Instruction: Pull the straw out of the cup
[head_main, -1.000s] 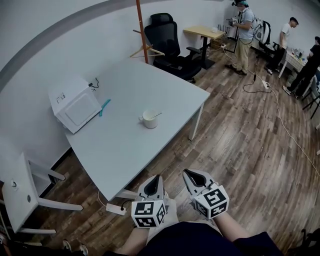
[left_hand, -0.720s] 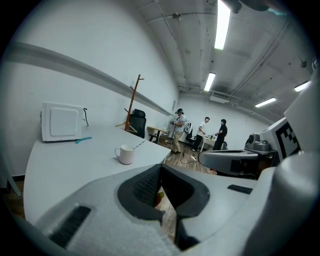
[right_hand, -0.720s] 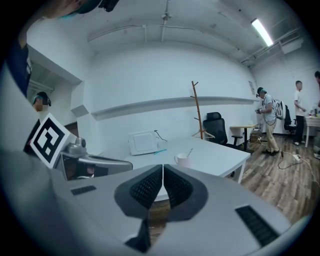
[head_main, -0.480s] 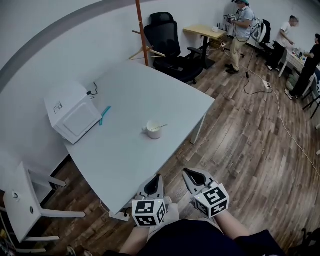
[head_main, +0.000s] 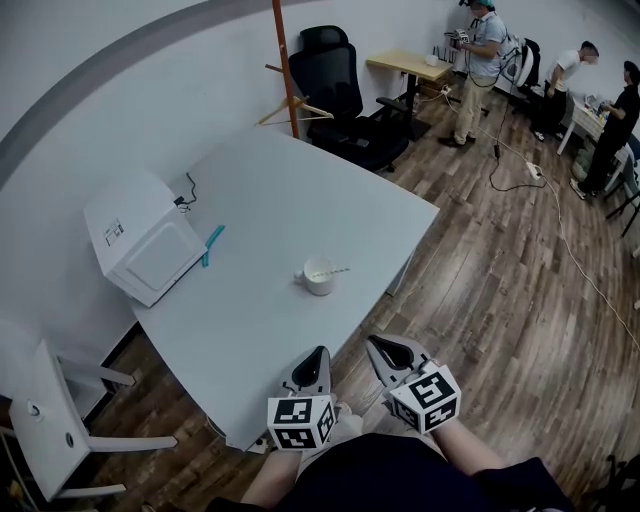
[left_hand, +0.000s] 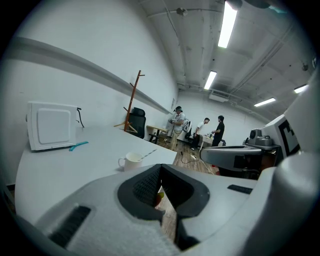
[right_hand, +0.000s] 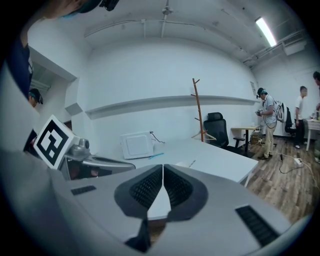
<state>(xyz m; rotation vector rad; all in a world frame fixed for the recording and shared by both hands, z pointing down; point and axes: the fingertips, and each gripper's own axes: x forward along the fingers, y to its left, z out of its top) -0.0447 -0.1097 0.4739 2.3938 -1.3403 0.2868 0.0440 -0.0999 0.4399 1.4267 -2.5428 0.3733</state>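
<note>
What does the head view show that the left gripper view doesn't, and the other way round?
Only the head view: both grippers from above, the left gripper and right gripper, shut and empty, short of the table, plus the white chair on the floor at the left. Only the left gripper view: the ceiling lights. Both: the cup with the straw leaning in it, the white appliance, the teal item beside it, and the coat stand.
</note>
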